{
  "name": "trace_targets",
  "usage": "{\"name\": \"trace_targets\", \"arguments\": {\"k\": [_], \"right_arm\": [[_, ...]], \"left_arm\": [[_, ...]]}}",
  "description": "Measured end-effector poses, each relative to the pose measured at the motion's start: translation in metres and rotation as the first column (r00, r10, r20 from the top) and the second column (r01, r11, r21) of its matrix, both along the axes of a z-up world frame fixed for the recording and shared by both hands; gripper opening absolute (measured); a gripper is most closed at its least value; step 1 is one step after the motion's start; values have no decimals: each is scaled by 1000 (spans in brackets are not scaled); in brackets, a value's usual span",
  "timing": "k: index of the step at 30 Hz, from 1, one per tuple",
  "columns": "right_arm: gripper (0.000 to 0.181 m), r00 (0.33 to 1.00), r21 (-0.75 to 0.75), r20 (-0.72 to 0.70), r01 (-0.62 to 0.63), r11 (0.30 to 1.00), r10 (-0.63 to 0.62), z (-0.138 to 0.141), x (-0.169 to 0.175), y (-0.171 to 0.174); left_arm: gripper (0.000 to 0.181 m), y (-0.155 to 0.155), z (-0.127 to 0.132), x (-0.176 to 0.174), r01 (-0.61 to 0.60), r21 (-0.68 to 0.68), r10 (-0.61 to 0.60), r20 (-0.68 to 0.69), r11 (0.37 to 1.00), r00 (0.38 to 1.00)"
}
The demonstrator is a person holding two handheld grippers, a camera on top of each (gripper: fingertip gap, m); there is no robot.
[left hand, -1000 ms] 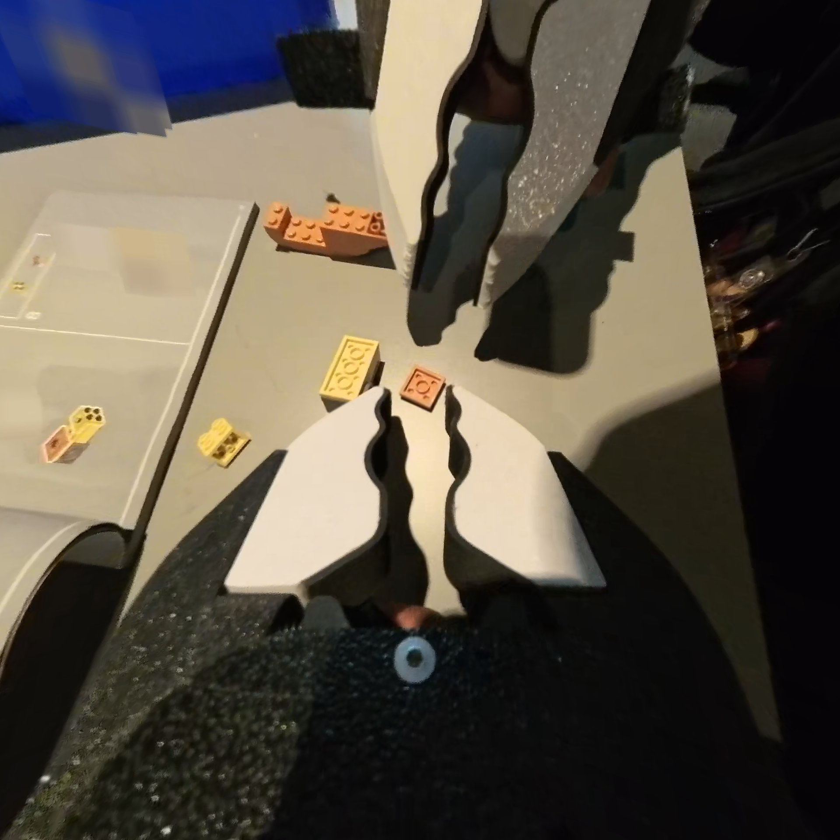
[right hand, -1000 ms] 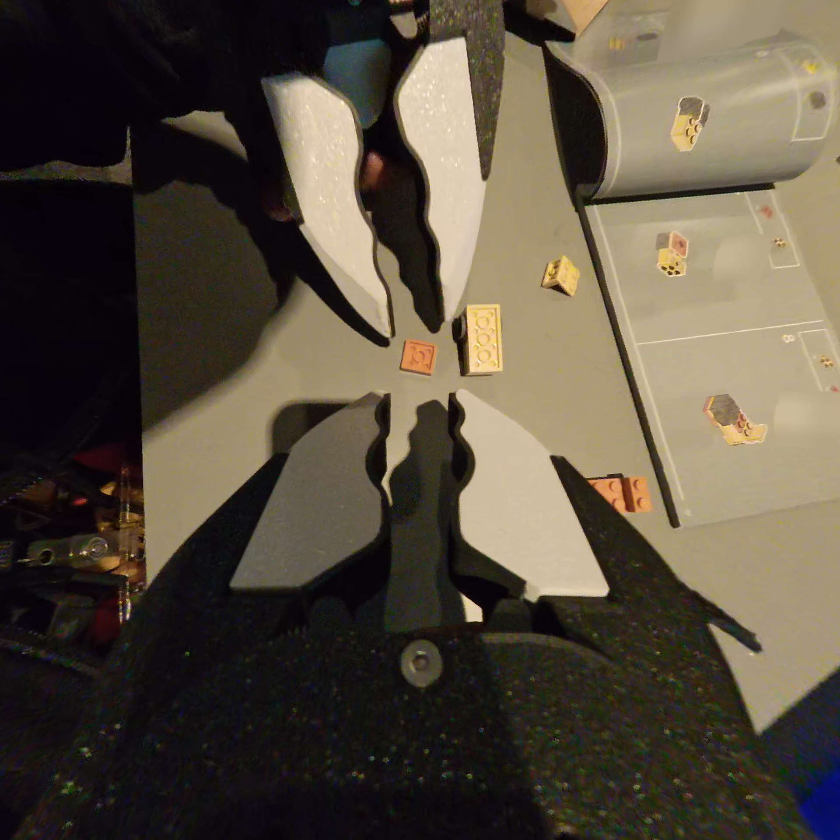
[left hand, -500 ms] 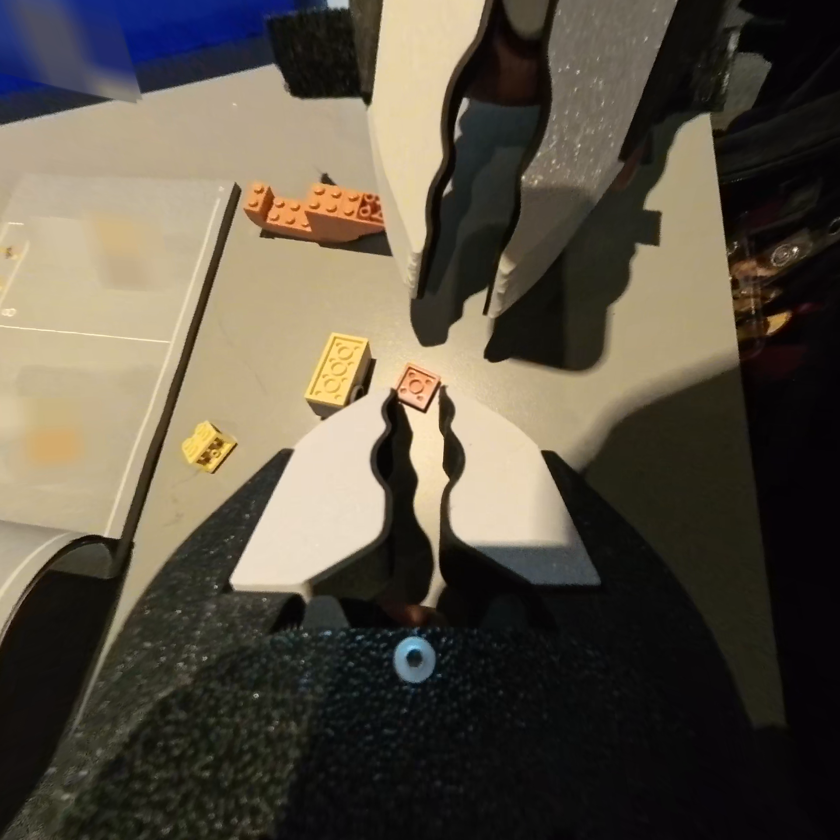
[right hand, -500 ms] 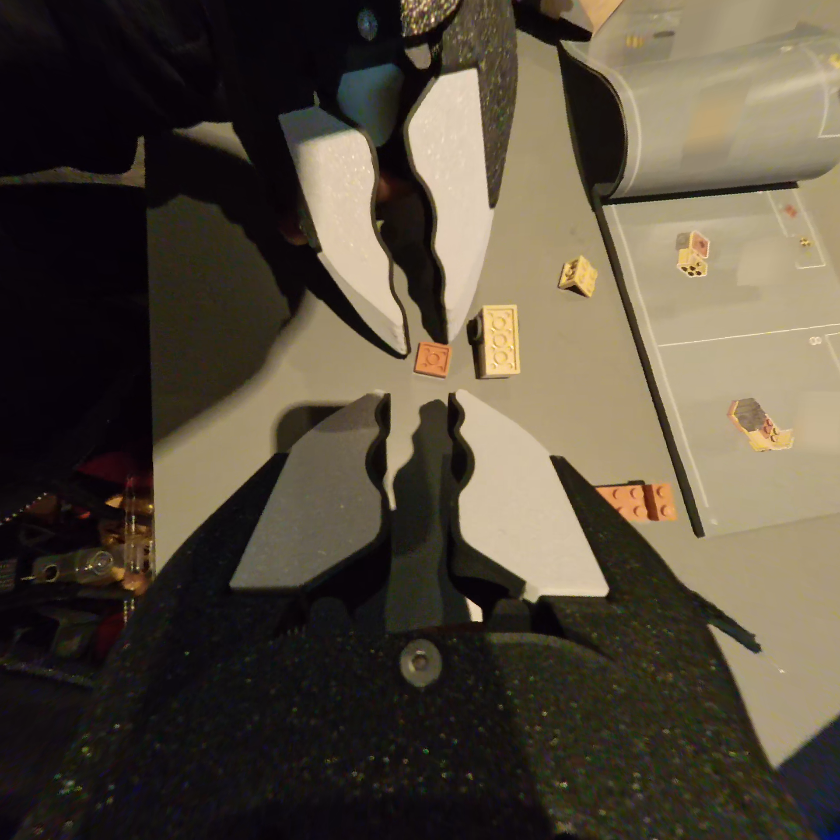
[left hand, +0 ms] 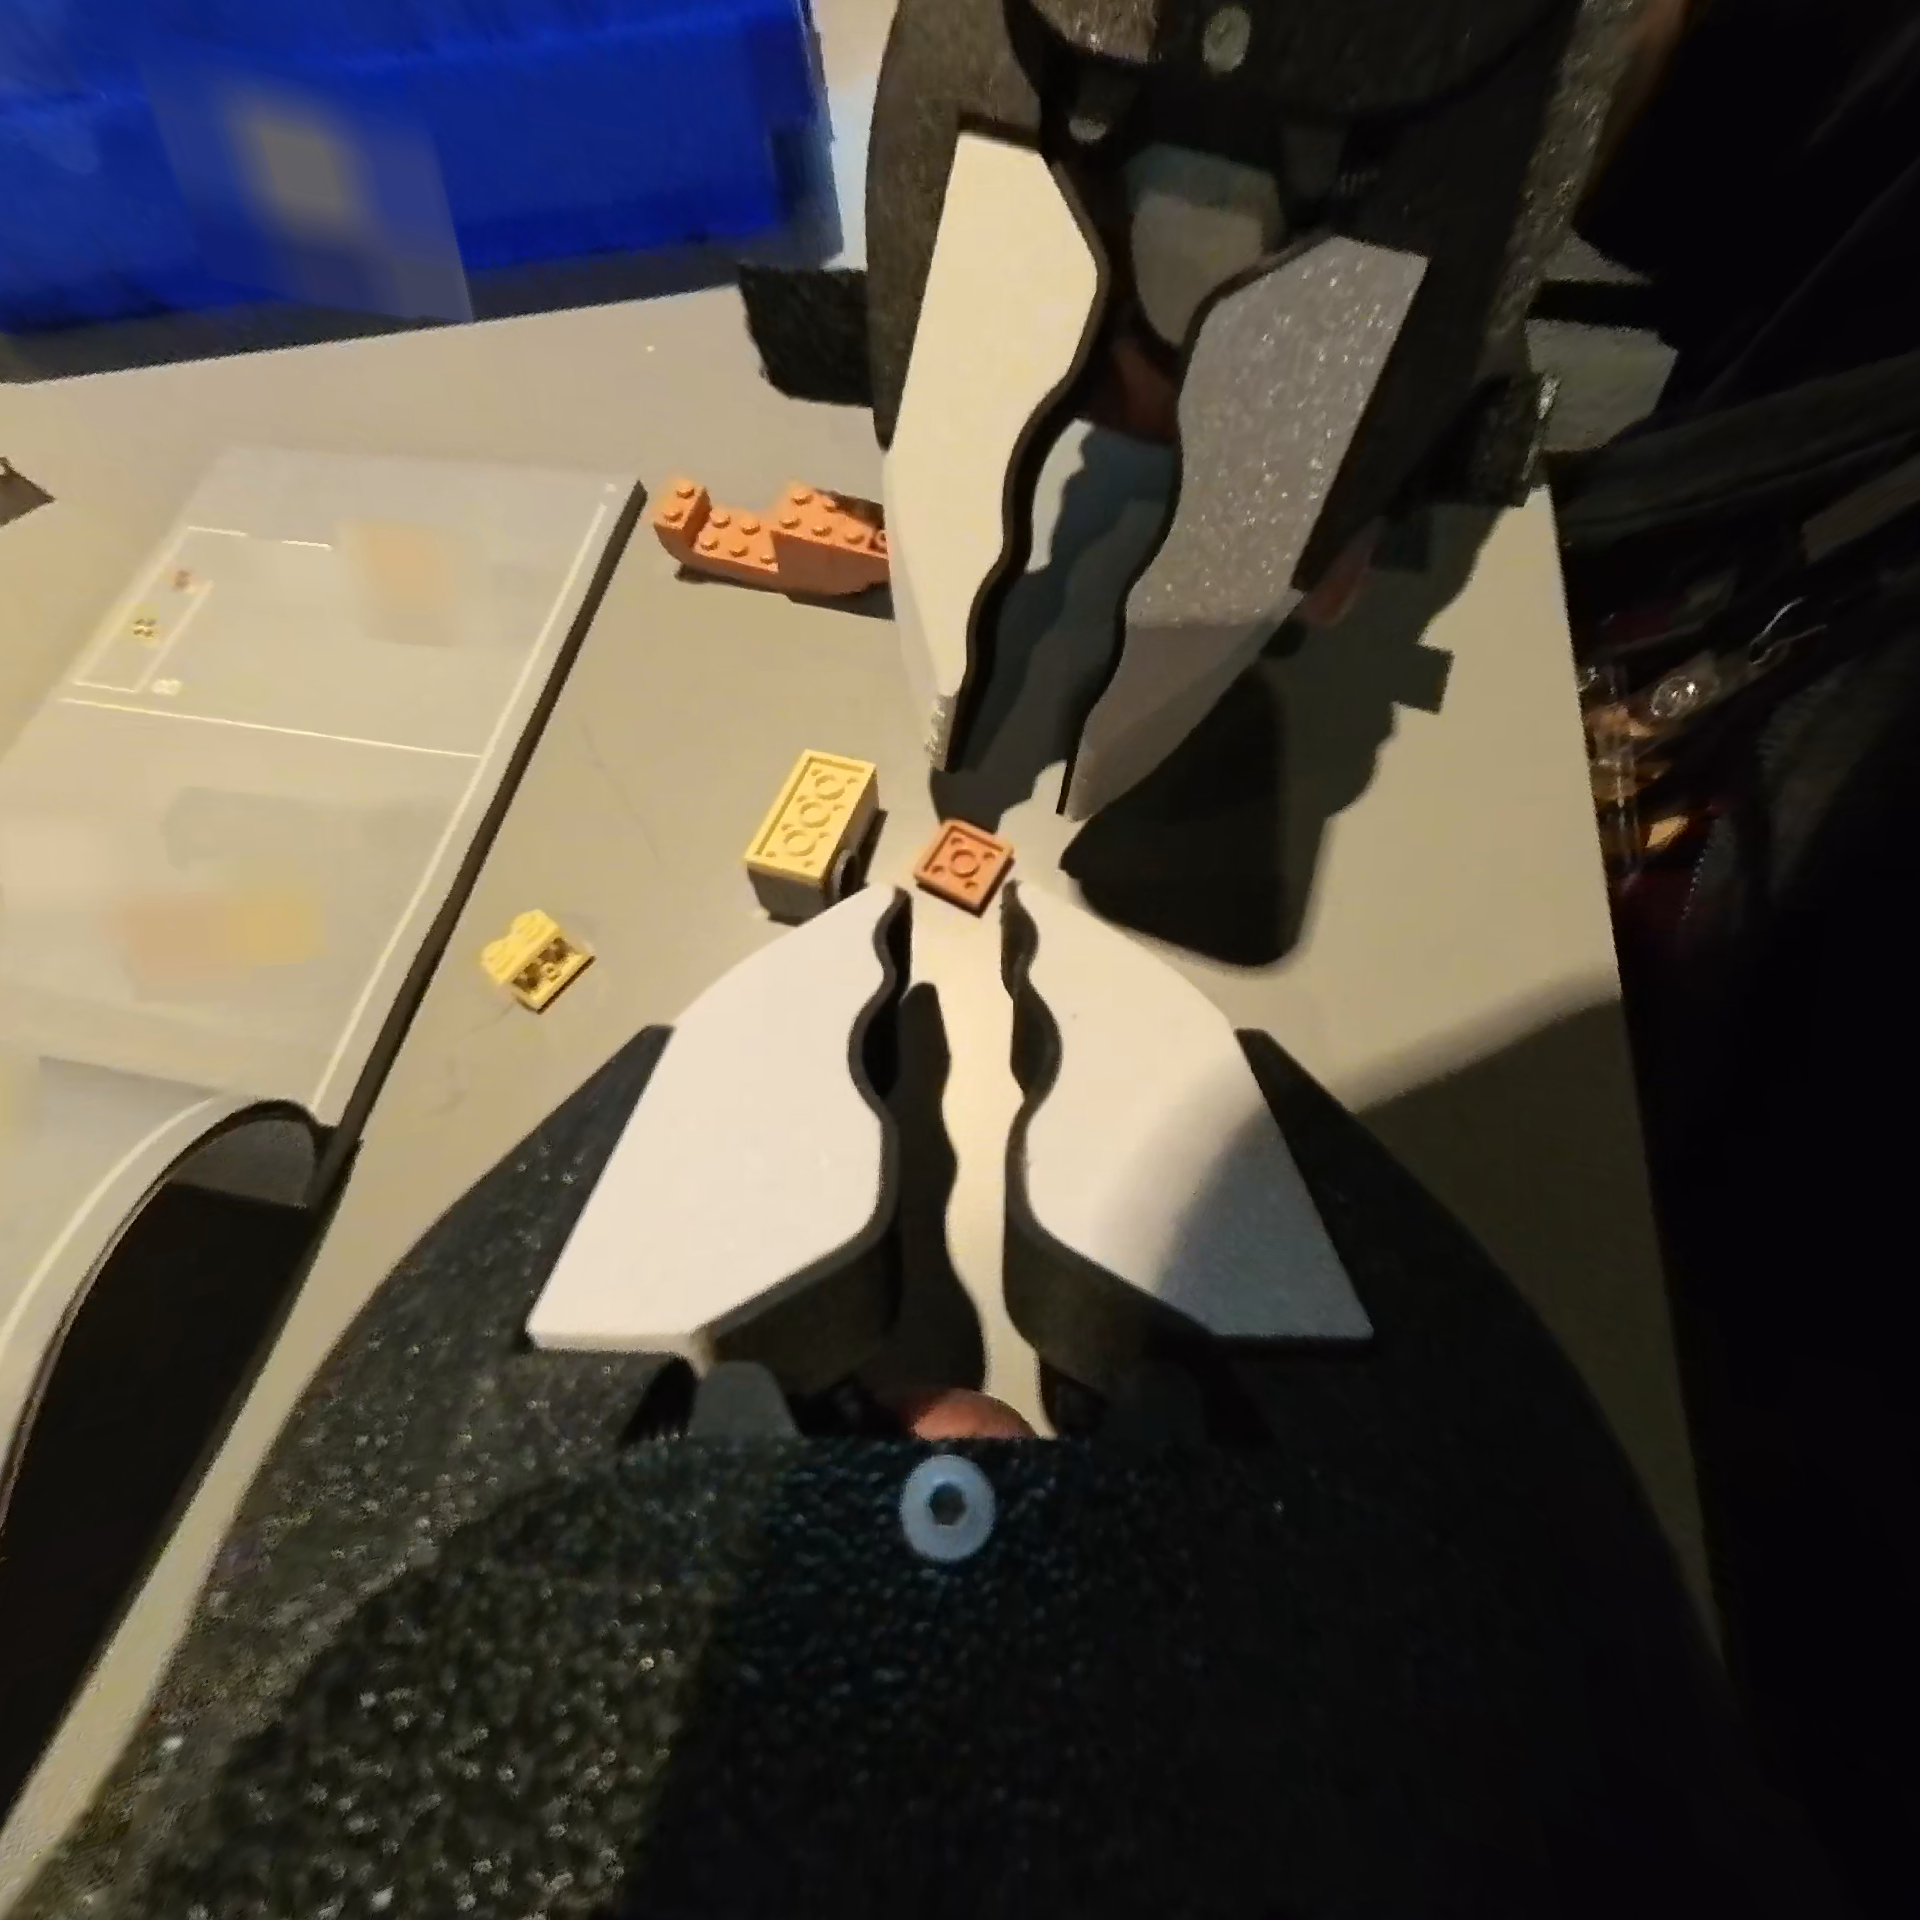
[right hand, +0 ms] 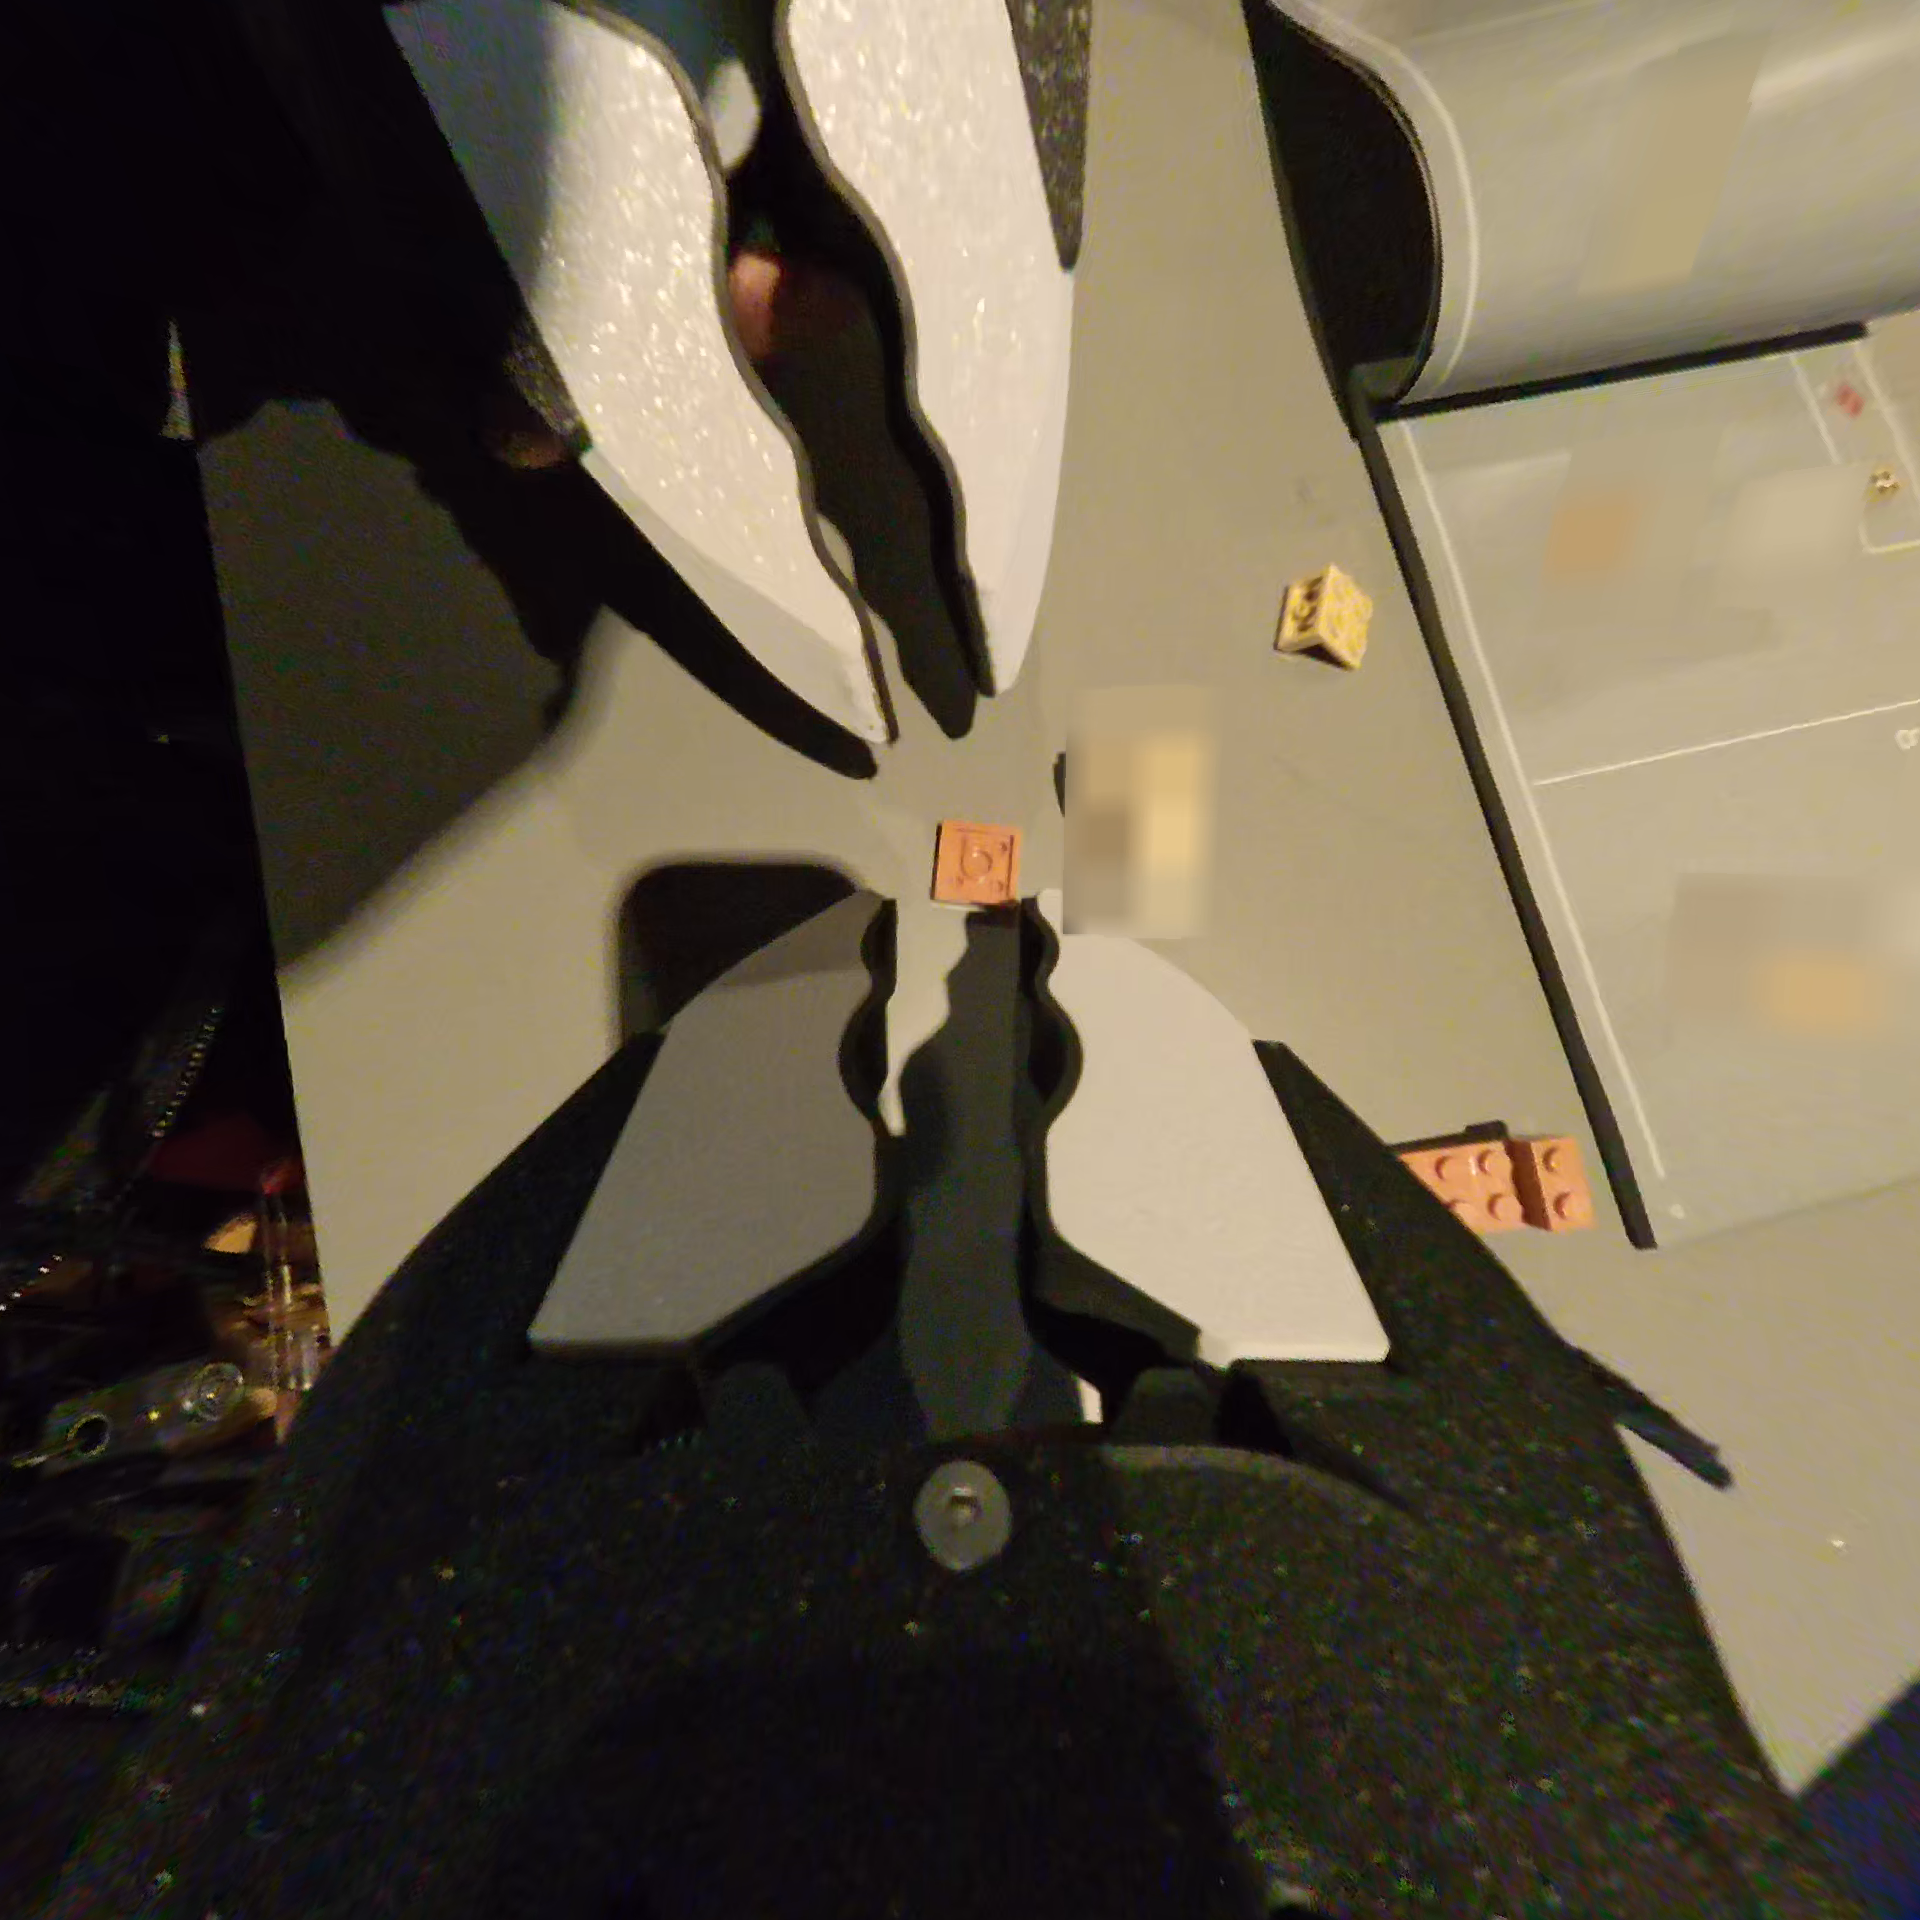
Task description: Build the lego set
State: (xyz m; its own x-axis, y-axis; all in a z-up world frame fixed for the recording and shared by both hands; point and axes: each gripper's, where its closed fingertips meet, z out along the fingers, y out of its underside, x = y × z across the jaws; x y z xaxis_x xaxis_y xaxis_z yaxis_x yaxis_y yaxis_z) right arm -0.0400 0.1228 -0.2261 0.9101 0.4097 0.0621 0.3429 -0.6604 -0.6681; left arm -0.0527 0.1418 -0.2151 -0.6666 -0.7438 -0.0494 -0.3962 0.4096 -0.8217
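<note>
A: We have the small brown plate (left hand: 964, 864) lying flat, underside up, on the grey table (left hand: 665, 727), between both claws. Our left gripper (left hand: 954, 902) and right gripper (right hand: 956, 906) are parted and empty, tips just short of the plate.

B: We'd judge the pickup comes next. We should straddle two opposite edges squarely and close gently, since a thin plate can skate or flip.

A: The yellow brick (left hand: 812, 833) sits just beside the plate, so we keep clear of it.

B: Containers? Only a blue bin (left hand: 416, 156) well beyond the plate; we can't see its contents.
</note>
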Motion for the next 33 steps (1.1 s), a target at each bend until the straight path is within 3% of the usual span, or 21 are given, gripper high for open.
{"name": "trace_targets", "arguments": {"k": [33], "right_arm": [[22, 999, -25, 7, 41, 999, -41, -6, 4, 2]], "left_arm": [[15, 5, 6, 1, -23, -64, 23, -3, 998, 1000]]}}
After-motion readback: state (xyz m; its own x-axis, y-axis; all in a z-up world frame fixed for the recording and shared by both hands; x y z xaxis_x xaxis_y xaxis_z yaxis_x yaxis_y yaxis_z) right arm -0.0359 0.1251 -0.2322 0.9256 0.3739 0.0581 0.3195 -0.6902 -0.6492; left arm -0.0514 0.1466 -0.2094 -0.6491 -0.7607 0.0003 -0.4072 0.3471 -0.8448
